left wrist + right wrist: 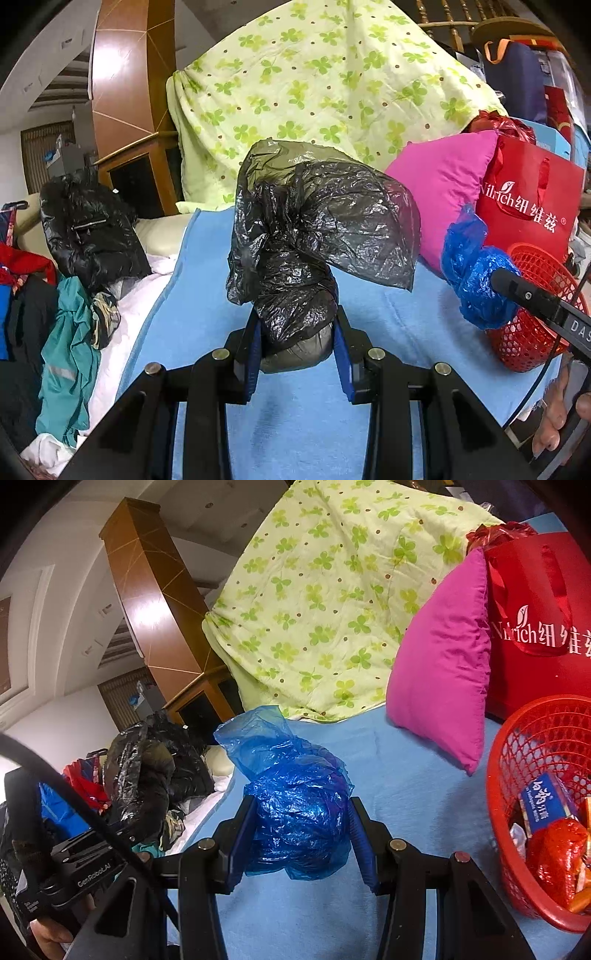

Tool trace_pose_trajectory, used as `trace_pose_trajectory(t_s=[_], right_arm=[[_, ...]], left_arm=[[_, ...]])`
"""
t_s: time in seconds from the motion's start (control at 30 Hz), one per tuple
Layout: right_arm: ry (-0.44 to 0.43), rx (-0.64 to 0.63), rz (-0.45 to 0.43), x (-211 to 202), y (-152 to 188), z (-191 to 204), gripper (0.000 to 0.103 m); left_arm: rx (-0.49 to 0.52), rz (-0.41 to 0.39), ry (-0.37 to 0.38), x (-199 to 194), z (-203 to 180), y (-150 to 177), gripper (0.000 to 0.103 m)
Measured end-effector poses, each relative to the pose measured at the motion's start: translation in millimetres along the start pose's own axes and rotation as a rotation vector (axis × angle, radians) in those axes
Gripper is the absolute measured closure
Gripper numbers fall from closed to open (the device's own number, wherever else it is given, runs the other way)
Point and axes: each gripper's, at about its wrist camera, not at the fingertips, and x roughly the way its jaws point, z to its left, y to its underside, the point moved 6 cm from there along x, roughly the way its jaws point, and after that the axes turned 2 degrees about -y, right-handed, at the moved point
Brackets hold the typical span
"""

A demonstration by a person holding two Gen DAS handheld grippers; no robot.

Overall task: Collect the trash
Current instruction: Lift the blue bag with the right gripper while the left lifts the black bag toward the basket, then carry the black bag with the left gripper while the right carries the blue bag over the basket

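My left gripper (295,325) is shut on a crumpled black plastic bag (310,236), held up over the blue bed sheet (288,424). A scrunched blue plastic bag (295,812) sits pinched in my right gripper (299,830), also above the sheet. In the left wrist view that blue bag (472,273) shows at the right, in front of the red mesh basket (532,332). The right wrist view has the black bag (136,782) at the left, and the red basket (535,753) at the right holds a blue box and red wrappers.
A green clover-print quilt (314,74) is piled at the back. A pink pillow (443,675) and a red gift bag (543,627) lean at the right. Dark jackets and clothes (85,236) lie heaped on the left. A hand (554,413) shows at the lower right.
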Motion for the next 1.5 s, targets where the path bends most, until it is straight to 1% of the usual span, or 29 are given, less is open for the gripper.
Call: trace_pose_trajectory(t_s=[0.73, 1.2, 1.5], right_arm=[[0.016, 0.011, -0.047, -26.7, -8.3, -19.3, 0.051], [0.013, 0.022, -0.076, -40.3, -10.5, -22.1, 0.051], [0.017, 0.029, -0.1, -55.3, -13.5, -25.7, 0.051]], left_arm=[[0.064, 0.005, 0.006, 1.0, -26.2, -0.7, 0.066], [0.086, -0.001, 0.011, -1.6, -31.2, -1.6, 0.066], [0.106, 0.003, 0.027, -1.7, -35.6, 0.0, 0.066]])
